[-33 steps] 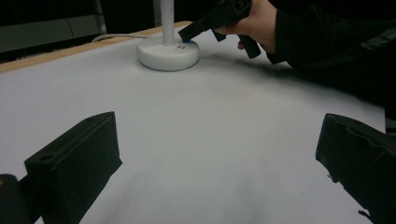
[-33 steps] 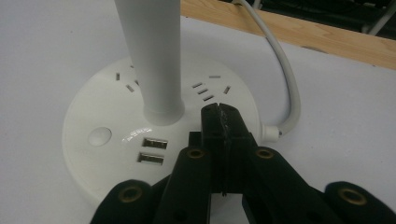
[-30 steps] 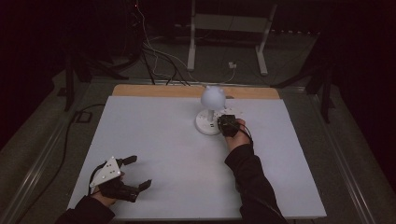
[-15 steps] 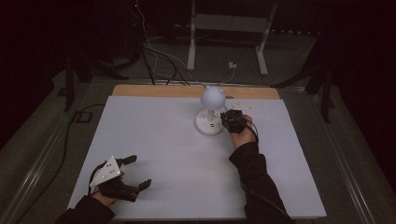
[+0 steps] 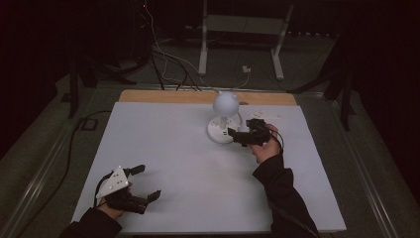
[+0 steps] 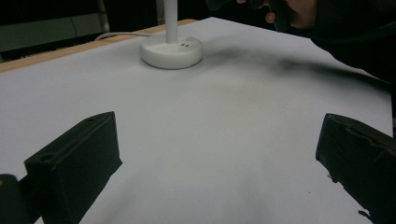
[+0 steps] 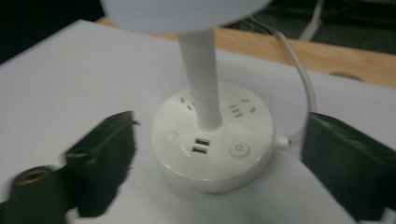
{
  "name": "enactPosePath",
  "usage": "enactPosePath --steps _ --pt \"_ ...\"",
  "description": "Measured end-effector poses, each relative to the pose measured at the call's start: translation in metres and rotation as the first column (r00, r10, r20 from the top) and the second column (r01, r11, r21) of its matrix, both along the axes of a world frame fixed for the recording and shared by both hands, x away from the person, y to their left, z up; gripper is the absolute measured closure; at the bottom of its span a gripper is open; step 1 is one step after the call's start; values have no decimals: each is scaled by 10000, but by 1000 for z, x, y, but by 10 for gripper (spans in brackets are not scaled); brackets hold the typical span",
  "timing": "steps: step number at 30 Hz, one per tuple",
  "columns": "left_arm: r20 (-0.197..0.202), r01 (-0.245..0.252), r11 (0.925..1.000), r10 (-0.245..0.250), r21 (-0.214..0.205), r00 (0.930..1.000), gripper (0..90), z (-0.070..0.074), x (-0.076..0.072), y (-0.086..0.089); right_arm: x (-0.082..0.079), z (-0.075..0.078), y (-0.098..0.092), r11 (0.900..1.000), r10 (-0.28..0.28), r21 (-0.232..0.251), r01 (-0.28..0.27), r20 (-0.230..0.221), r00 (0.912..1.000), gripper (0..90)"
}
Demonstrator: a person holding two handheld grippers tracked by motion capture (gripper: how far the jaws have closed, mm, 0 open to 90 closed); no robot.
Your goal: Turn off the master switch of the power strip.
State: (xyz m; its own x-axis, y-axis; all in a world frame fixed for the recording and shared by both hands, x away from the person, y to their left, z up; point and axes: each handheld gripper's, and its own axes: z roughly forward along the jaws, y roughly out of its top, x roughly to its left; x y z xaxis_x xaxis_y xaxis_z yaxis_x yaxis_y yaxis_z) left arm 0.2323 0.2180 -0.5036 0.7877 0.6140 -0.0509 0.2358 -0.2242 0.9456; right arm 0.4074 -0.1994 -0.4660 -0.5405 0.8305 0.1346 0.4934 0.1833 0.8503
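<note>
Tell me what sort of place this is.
Probably a lab or studio set up for recording, kept dark. A white-topped table stands under a fixed camera, loose cables run over the floor behind it, and a metal stand sits at the back. A white desk lamp is the lone prop.

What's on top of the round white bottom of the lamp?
On the round white lamp base stand a white stem, two USB slots, a power button and socket holes. The stem hides whatever lies behind it.
</note>
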Motion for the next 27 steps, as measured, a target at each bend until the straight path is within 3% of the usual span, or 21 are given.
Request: enactPosePath --steps 4,8,11,27 --pt "32 47 10000 -47 20 10000 3 0 0 0 -8 3 -6 9992 234 324 -234 2 9997 33" --pt "4 41 10000 -41 -28 10000 3 0 0 0 -17 3 -9 9970 672 351 -692 550 9962 1" --pt "21 64 10000 -64 -39 10000 3 0 0 0 -25 1 -8 9959 883 -259 -867 656 9939 1" --pt "5 79 10000 -79 -11 10000 3 0 0 0 -76 -4 -31 9872 1591 -37 -1592 679 9849 1"
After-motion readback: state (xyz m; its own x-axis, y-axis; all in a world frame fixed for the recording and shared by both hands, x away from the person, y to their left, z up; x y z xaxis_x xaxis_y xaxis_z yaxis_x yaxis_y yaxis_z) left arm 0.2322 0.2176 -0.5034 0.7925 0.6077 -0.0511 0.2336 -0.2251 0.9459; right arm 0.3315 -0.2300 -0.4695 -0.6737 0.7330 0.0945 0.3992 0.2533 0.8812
